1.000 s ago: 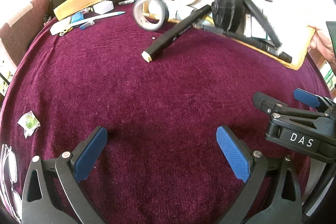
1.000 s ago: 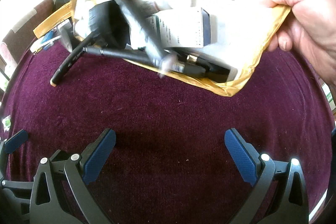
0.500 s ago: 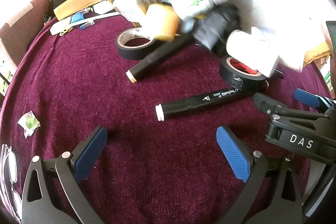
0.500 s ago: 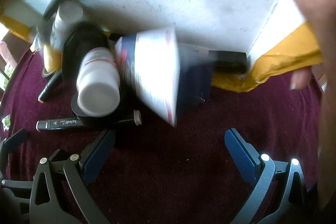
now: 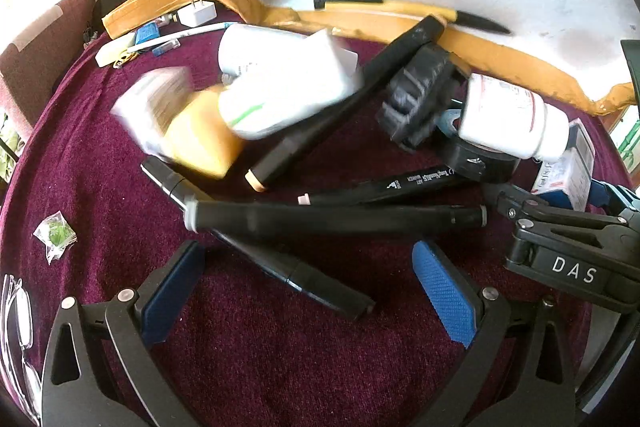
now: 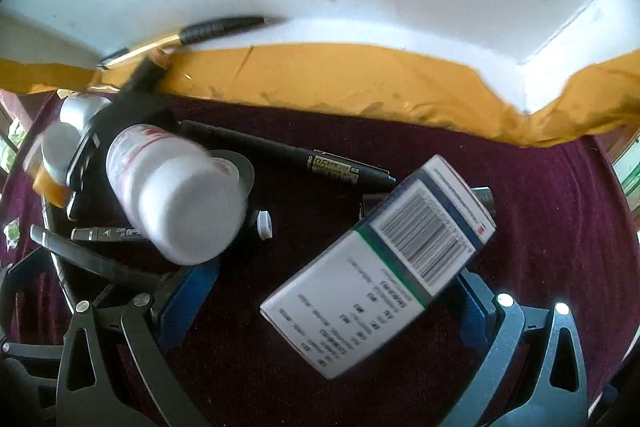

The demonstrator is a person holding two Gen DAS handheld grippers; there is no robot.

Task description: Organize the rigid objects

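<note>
The left tongs [image 5: 308, 291] hung low over the tabletop, jaws spread wide, blue pads [image 5: 442, 293] facing each other with nothing gripped between them. The right tongs [image 6: 332, 307] sat just beside them, at the same height, also spread wide and gripping nothing. From the left wrist view, the right tongs' black frame showed at the right edge, pointing forward alongside

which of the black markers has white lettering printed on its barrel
The black art marker lying just beyond the long plain marker, its far end by the black tape roll. The other black markers in the left wrist view show plain barrels.
</note>
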